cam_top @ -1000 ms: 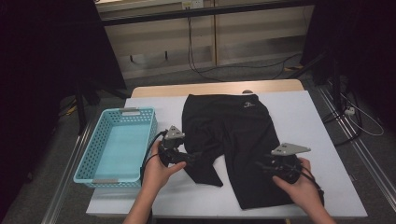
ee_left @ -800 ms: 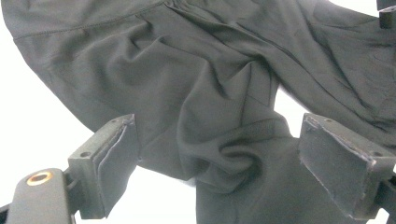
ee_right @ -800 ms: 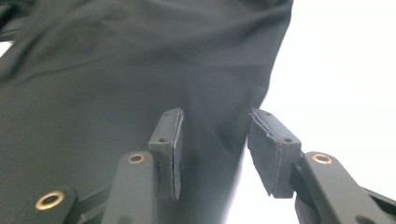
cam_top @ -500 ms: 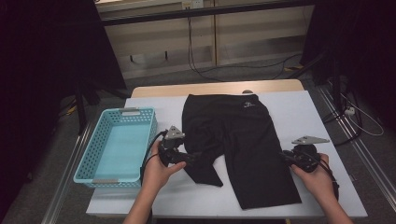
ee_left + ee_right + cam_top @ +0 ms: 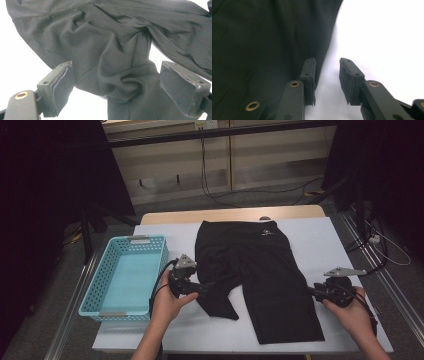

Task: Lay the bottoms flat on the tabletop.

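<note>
Black shorts (image 5: 255, 270) lie flat on the white table (image 5: 325, 245), waistband away from me. Their left leg is crumpled and folded inward (image 5: 220, 292). My left gripper (image 5: 209, 287) points right at that crumpled leg. In the left gripper view it (image 5: 122, 87) stands wide open, with bunched black fabric (image 5: 120, 62) lying between the pads, not pinched. My right gripper (image 5: 312, 291) lies at the right edge of the other leg, pointing left. Its jaws have just been opening. In the right gripper view it (image 5: 327, 80) shows a small gap over bare table, the left pad (image 5: 309, 72) beside the shorts' edge (image 5: 324, 50).
A light blue plastic basket (image 5: 125, 280) stands on the table's left side, close to my left hand. Bare white table lies right of the shorts and along the front edge. Cables run over the floor behind the table.
My right hand has slid right, from over the shorts' right leg to just off its outer edge. The left hand and the shorts' crumpled leg have stayed where they were.
</note>
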A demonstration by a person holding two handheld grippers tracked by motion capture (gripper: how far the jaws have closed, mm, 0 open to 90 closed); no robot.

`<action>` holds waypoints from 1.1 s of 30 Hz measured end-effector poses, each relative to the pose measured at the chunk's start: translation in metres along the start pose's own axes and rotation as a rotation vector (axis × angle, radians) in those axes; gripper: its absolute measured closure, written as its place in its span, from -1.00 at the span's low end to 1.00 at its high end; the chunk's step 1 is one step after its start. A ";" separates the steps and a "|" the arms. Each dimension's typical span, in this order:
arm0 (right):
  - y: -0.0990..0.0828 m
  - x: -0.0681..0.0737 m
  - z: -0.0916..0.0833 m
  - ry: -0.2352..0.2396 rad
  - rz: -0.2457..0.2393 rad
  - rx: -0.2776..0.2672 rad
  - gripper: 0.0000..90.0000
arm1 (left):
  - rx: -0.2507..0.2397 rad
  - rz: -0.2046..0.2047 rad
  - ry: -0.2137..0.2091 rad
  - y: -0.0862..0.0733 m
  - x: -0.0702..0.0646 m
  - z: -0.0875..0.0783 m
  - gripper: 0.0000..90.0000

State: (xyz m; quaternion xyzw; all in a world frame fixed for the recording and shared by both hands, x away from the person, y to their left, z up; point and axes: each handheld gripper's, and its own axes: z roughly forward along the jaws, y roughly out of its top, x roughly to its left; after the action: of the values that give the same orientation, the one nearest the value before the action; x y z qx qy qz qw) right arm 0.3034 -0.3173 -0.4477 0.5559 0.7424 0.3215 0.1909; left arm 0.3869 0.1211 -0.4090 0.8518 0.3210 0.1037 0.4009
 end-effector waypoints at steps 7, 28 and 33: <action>0.041 -0.016 0.045 -0.016 -0.001 -0.052 0.24 | -0.001 -0.001 -0.003 0.001 -0.001 0.001 -0.70; 0.095 -0.032 0.107 -0.008 0.082 -0.051 1.00 | -0.004 0.007 0.004 0.001 -0.001 0.000 -0.69; 0.097 -0.040 0.104 -0.050 0.078 -0.037 1.00 | -0.006 0.011 0.003 0.002 -0.002 0.000 -0.68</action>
State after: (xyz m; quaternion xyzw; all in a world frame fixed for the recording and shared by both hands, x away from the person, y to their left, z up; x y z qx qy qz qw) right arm 0.4502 -0.3107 -0.4589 0.5886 0.7091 0.3283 0.2072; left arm 0.3863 0.1187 -0.4075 0.8522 0.3165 0.1084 0.4022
